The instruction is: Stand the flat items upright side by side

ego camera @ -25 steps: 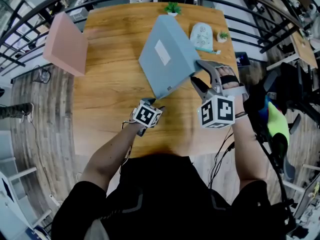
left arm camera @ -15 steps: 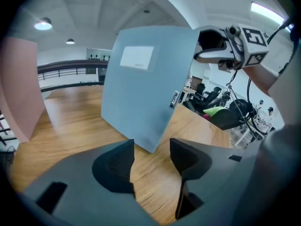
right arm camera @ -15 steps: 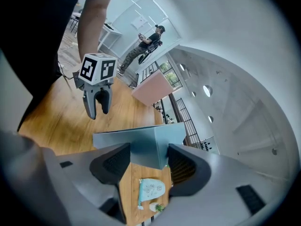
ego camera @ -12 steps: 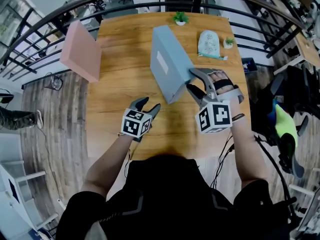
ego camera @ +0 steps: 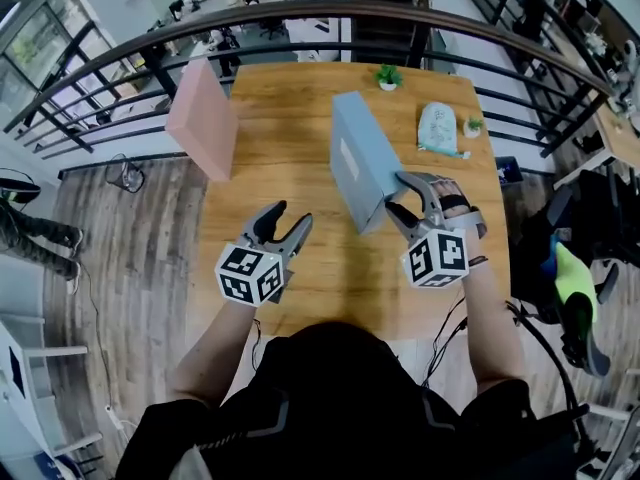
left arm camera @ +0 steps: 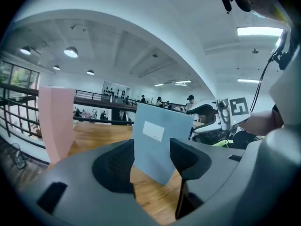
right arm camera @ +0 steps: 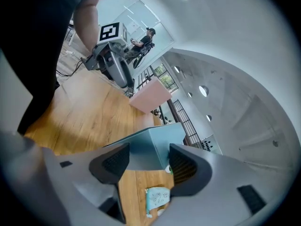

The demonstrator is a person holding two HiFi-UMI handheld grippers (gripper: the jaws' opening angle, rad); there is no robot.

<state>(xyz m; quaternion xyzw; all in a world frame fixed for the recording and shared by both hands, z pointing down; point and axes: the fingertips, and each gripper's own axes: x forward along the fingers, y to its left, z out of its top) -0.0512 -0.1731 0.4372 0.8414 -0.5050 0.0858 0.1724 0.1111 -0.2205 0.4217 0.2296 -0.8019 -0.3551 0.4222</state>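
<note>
Two boxes upright now; pink box well left of blue box. My left gripper backed off, open-jawed, empty; right gripper clamps blue box, jaws just eased wider.

**Two flat boxes on edge, well apart**

Your grey-blue box stands on its long edge mid-desk. It has a white label on its left face, and its near end is clamped in your right tool. Your pink box stands upright at the desk's far left edge.
</note>
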